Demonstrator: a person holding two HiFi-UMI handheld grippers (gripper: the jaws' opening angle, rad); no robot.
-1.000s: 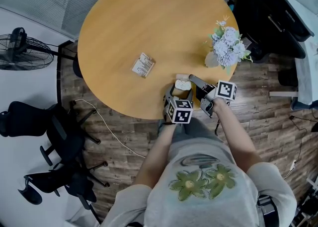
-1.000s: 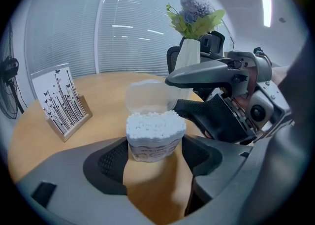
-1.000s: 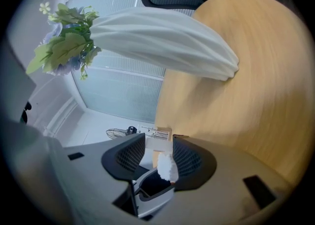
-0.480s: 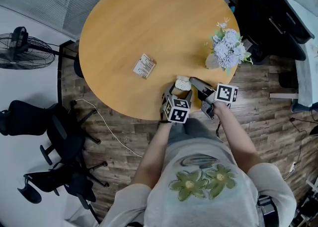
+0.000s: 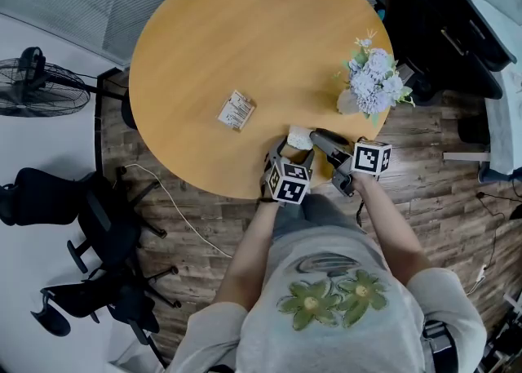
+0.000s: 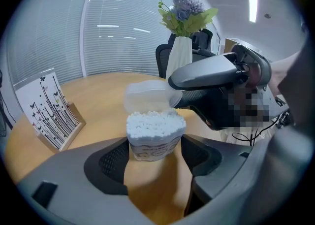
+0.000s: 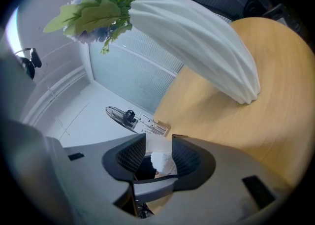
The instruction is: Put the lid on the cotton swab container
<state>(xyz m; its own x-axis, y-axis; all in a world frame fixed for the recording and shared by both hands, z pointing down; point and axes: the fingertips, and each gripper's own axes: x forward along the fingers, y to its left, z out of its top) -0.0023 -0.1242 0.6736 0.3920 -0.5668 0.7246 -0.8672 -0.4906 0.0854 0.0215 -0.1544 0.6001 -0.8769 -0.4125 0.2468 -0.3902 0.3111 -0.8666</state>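
Our left gripper (image 6: pixel 153 150) clamps the cotton swab container (image 6: pixel 155 133) at the table's (image 5: pixel 212 53) near edge; our right gripper (image 7: pixel 156 156) pinches the clear lid (image 6: pixel 146 96), tilted just over it. Next we should level it and press down.

Head view looks steeply down; gripper views (close, perhaps tilted) share the vase (image 6: pixel 181 56).

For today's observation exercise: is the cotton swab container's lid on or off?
Off. Swab tips show uncovered in the container; the clear lid is tilted over it, unseated.
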